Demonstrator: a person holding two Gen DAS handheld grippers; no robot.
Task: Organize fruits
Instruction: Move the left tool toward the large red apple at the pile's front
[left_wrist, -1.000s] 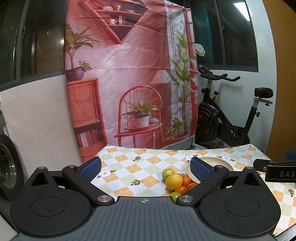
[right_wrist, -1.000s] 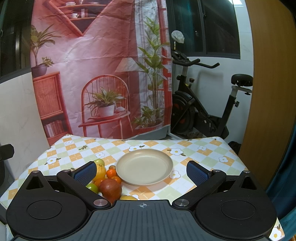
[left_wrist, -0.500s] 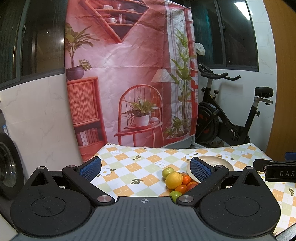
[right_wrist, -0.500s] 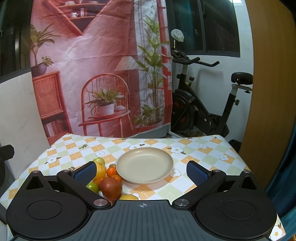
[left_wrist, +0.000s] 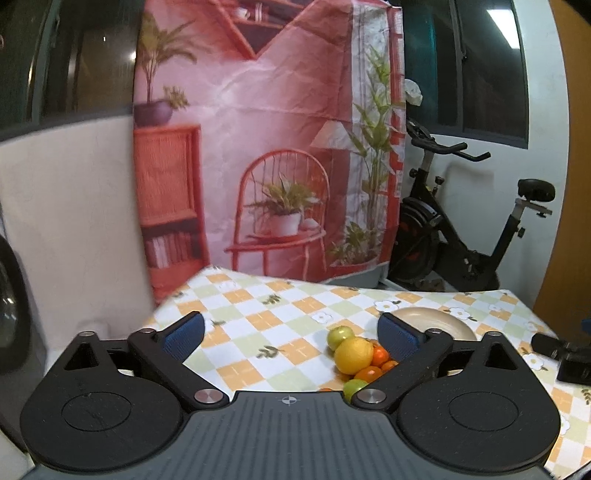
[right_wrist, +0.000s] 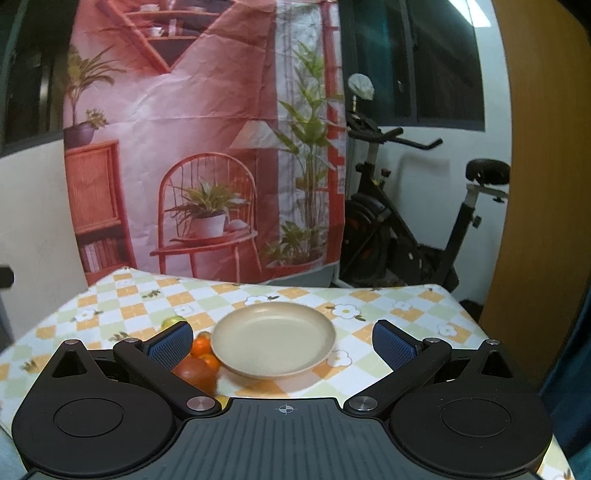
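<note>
Fruits (left_wrist: 354, 354) sit heaped in a round pile with no clear long axis, on the table (right_wrist: 406, 306) just left of the empty plate (right_wrist: 273, 339), while my left gripper (left_wrist: 291, 334), jaws just narrowing slightly, and right gripper (right_wrist: 282, 341) both gape wide, holding nothing.

Ahead of the gripper, past the far edge of a checked floral tablecloth (right_wrist: 399, 306), hangs a pink printed backdrop (right_wrist: 207, 147). Right of it stands a black exercise bike (right_wrist: 399, 236). A wooden panel (right_wrist: 546, 184) rises at far right.
</note>
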